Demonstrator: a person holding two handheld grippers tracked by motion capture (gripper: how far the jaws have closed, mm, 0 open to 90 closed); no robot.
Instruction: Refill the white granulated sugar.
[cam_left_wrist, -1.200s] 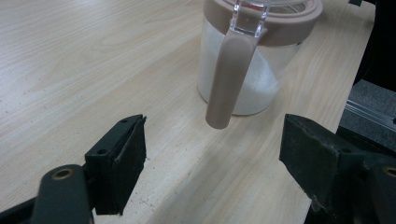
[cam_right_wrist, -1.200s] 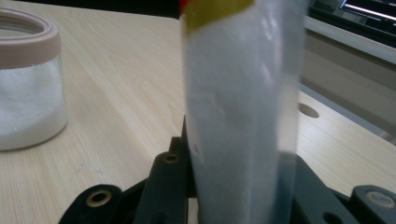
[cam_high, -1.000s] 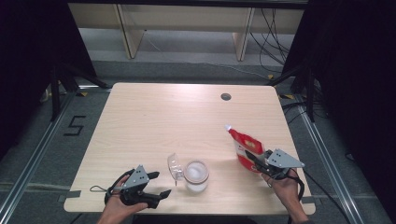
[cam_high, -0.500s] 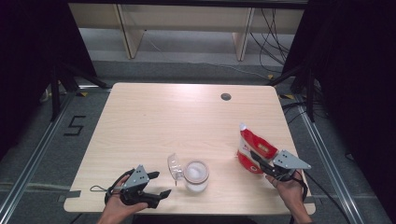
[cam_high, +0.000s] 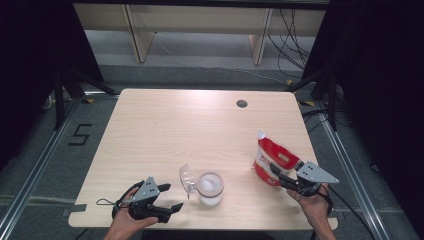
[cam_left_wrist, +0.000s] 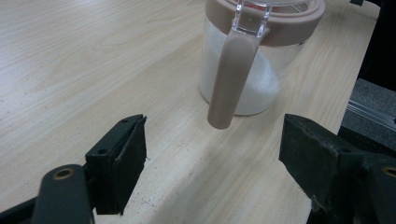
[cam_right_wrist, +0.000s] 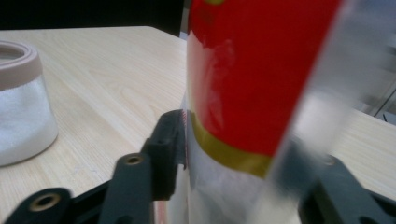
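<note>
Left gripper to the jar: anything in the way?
Nothing visible. In the left gripper view the jar stands straight ahead of the open left gripper, with bare table between. Only the jar's own latch tab hangs on the near side. The red pouch stands apart, at the right gripper.

we list this as a lab recording bay: pale wooden table on grey floor, black curtains at both sides, floor rails, loose cables, taped number five.
</note>
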